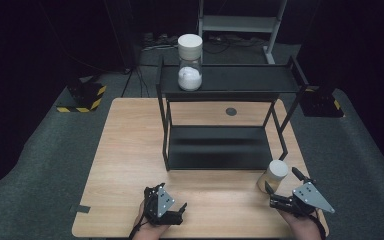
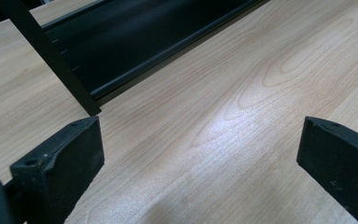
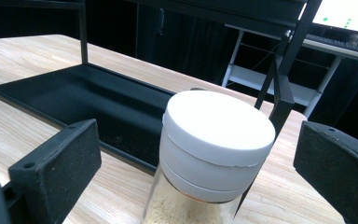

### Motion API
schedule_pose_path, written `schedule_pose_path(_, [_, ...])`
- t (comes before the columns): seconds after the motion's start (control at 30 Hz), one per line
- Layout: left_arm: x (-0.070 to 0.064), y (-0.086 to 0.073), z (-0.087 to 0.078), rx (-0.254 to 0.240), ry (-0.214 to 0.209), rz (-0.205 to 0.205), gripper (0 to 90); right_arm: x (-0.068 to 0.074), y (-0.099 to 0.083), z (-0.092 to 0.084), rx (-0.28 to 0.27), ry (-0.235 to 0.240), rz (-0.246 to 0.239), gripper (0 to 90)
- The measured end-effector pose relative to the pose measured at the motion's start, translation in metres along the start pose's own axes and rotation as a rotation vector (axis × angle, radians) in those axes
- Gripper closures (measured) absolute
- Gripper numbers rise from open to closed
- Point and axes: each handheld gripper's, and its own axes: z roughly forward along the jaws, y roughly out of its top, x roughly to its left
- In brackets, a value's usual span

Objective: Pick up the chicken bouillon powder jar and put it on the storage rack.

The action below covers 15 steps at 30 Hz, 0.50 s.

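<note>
A: Where's the jar rn?

B: Small glass jar (image 1: 274, 176) w/ a white lid, pale grains inside, standing upright on the tabletop (image 1: 125, 165) near the front right corner, just off the front right leg of the black two-tier rack (image 1: 215, 150). Right claw (image 1: 276, 196) is right by it, jaws wide open, nothing gripped. In the right gripper view the jar (image 3: 212, 149) sits between the jaws but leaves a gap on both sides, so no contact yet.

A: And the left?

B: Left claw (image 1: 176, 212) is open too, empty, near the front edge around the middle, well apart from the jar.

A: What could go wrong?

B: Prob three things. One, jaws look level w/ the lid; if they close there, the lid may twist or pull off, or the smooth glass may slip. Two, the jar isn't centred, so one pad hits first and could shove or tip it, and the tabletop's right edge is near. Three, the rack leg is just behind it; lifting straight in could knock jar or claw against the frame.

A: Anything else on the rack?

B: A taller jar (image 1: 190, 62) w/ white powder on the top shelf, back left; well clear, no risk for now
</note>
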Motion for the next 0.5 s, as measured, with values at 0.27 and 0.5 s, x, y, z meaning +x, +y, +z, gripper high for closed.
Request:
schedule_pose_path(0.27, [-0.001,-0.001,-0.001,-0.005,0.003,0.002,0.9,-0.005,-0.006,0.008,0.011,-0.008,0.053,0.0])
schedule_pose_path(0.5, [0.000,-0.001,-0.001,-0.008,-0.003,0.005,0.9,-0.009,-0.011,0.014,0.020,0.006,0.082,1.6])
